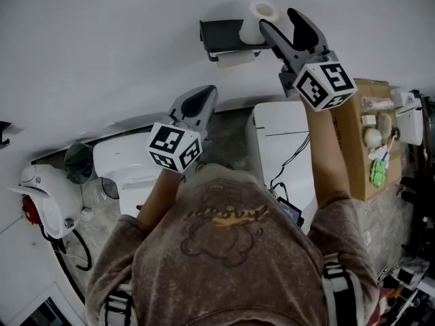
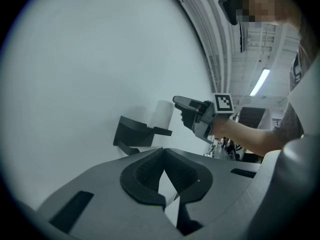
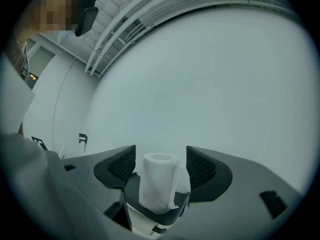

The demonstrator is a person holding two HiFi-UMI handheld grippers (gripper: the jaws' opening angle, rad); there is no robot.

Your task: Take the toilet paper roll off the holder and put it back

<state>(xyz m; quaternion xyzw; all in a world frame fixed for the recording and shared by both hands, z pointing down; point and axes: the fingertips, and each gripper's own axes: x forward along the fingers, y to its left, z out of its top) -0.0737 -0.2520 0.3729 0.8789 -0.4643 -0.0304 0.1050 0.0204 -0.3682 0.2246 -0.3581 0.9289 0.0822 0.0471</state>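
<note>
A white toilet paper roll (image 1: 260, 19) stands upright on top of the black wall holder (image 1: 221, 36); a second sheet of paper (image 1: 236, 59) hangs under the holder's lid. My right gripper (image 1: 279, 20) is open, with one jaw on each side of the upright roll (image 3: 159, 181) and a gap on both sides. The holder's top (image 3: 150, 208) shows under the roll. My left gripper (image 1: 204, 95) hangs lower and to the left, away from the wall, shut and empty. In the left gripper view its jaws (image 2: 162, 151) meet, with the holder (image 2: 134, 131) and roll (image 2: 162, 115) beyond.
Below the holder stands a white toilet (image 1: 282, 141). A cardboard box (image 1: 353, 138) with small items is at the right, and a white fixture (image 1: 126, 165) at the left. A blank white wall (image 1: 102, 46) fills the area around the holder.
</note>
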